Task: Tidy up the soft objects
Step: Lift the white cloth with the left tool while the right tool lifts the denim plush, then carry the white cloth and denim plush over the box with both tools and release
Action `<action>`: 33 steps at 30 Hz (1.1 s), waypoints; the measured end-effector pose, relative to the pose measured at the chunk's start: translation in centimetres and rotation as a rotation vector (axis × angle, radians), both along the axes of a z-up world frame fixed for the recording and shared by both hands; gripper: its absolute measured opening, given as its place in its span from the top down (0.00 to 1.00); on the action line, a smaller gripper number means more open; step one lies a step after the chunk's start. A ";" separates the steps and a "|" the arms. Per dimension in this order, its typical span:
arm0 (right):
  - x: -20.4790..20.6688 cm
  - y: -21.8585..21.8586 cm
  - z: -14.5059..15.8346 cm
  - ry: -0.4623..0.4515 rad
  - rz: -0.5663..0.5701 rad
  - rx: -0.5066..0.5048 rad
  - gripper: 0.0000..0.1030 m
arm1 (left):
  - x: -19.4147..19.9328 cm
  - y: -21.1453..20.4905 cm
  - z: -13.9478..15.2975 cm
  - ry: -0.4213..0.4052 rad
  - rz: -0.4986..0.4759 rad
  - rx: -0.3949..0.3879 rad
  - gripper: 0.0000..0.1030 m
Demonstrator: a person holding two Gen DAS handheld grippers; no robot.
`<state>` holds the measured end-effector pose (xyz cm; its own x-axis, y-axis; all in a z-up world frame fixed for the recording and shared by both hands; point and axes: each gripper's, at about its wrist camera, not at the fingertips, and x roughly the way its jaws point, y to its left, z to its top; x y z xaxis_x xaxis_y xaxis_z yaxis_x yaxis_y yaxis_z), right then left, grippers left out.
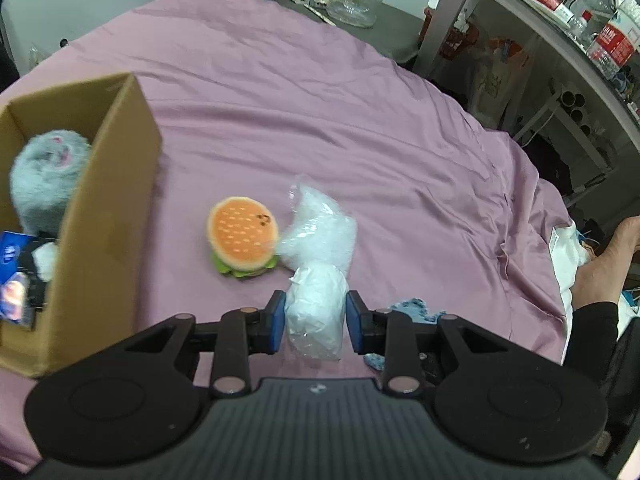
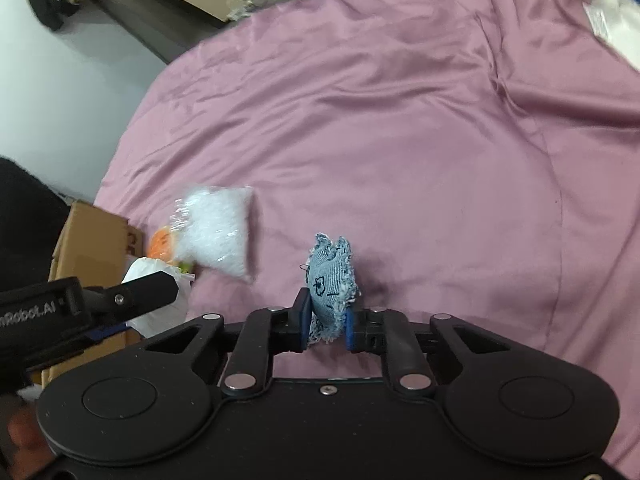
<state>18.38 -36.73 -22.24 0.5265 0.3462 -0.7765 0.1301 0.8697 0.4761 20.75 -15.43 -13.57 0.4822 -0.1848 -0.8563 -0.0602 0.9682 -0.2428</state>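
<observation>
Plastic bag (image 1: pixel 316 312) is pinched in the left gripper (image 1: pixel 315 320); right gripper (image 2: pixel 326 322) clamps a frayed denim toy (image 2: pixel 330 280); "nRobot.AI" shows, partly cut off.

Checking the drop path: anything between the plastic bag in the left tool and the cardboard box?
Nothing visible blocks it. The left tool grips the plastic bag; the cardboard box sits open to its left. The burger toy lies ahead on the bedsheet, off that line.
</observation>
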 end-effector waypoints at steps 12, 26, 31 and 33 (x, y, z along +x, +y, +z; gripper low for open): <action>-3.1 1.2 4.7 -0.059 -0.051 -0.036 0.84 | -2.4 3.5 2.8 -0.029 -0.001 -0.022 0.70; -3.4 6.9 9.7 -0.127 0.025 -0.061 0.84 | -4.0 9.7 6.5 -0.085 0.044 -0.028 0.70; -3.2 9.4 10.7 -0.134 0.059 -0.081 0.83 | -4.2 12.2 7.5 -0.109 0.066 -0.019 0.70; -3.1 10.2 11.1 -0.137 0.071 -0.091 0.83 | -4.2 13.2 7.7 -0.113 0.077 -0.022 0.70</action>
